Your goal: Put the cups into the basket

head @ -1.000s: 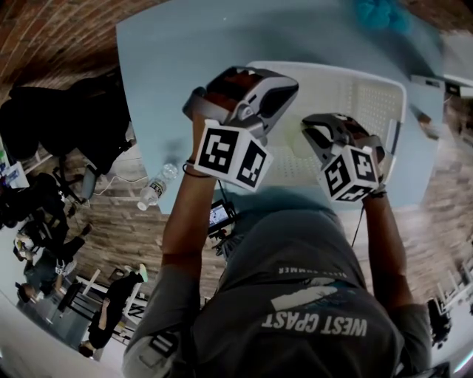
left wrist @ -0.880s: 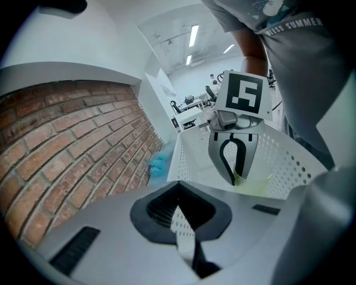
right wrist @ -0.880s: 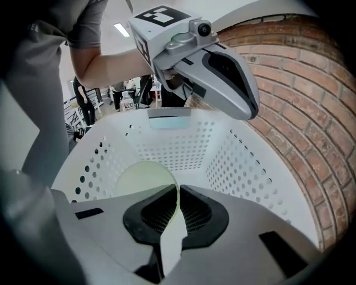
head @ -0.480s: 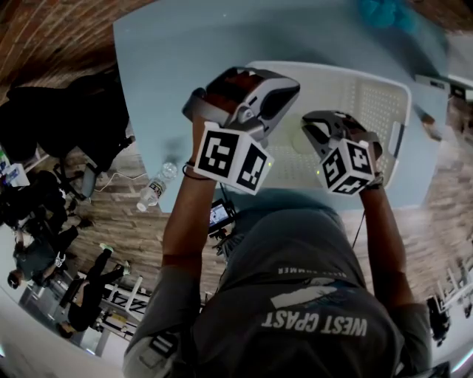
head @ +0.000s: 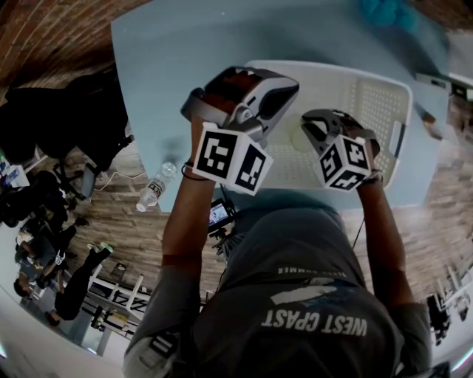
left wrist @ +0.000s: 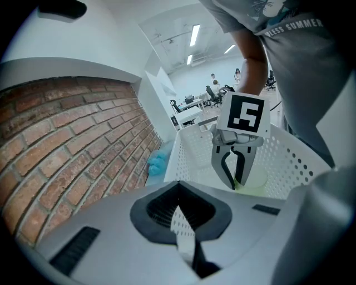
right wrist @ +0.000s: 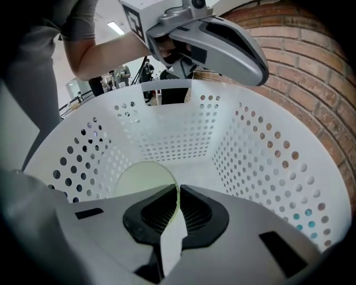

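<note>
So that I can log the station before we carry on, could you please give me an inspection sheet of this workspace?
Surface: light blue table, carrying the basket.
Job's things: white perforated basket; one pale green cup inside it.
Clutter: teal lump at the table's far edge.
Grippers: left tongs shut, nothing between them; right tongs shut on the cup's wall, down in the basket.
Cables: one dark cable hanging below the table's near edge.
Surroundings: brick wall; water bottle on the floor; people at desks in the distance.
</note>
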The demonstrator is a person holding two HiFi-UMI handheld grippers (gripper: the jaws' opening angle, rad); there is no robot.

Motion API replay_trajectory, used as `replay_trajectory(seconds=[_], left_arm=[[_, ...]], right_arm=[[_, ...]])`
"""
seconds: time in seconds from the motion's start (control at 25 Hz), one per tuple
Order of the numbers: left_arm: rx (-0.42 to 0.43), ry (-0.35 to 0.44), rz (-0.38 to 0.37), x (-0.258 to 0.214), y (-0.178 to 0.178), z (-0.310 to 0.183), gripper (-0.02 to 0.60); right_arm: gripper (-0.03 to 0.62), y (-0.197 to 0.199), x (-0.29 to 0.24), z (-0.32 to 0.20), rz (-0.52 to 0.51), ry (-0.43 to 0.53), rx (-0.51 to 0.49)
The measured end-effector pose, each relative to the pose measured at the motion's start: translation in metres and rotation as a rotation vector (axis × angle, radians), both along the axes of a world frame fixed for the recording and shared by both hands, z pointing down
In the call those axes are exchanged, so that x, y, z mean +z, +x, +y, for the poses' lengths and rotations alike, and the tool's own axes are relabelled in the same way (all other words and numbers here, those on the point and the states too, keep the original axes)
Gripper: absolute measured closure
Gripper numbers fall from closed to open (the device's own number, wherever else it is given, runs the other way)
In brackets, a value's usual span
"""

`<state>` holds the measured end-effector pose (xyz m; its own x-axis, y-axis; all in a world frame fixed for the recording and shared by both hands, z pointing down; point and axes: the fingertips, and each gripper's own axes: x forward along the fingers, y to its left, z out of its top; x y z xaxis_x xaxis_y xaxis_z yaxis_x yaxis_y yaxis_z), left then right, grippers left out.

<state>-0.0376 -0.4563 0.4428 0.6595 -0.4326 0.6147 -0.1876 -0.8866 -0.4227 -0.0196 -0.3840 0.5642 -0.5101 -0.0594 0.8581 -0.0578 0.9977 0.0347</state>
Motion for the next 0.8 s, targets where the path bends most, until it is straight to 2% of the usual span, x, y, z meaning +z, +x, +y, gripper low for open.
replay_trajectory(seconds=[0.8], left_arm=[[-0.005,0.001,0.008,0.000,-0.004,0.002,0.580]], right_arm=[[0.563,0.007,0.029,0.003,0.065,-0.013,-0.003]])
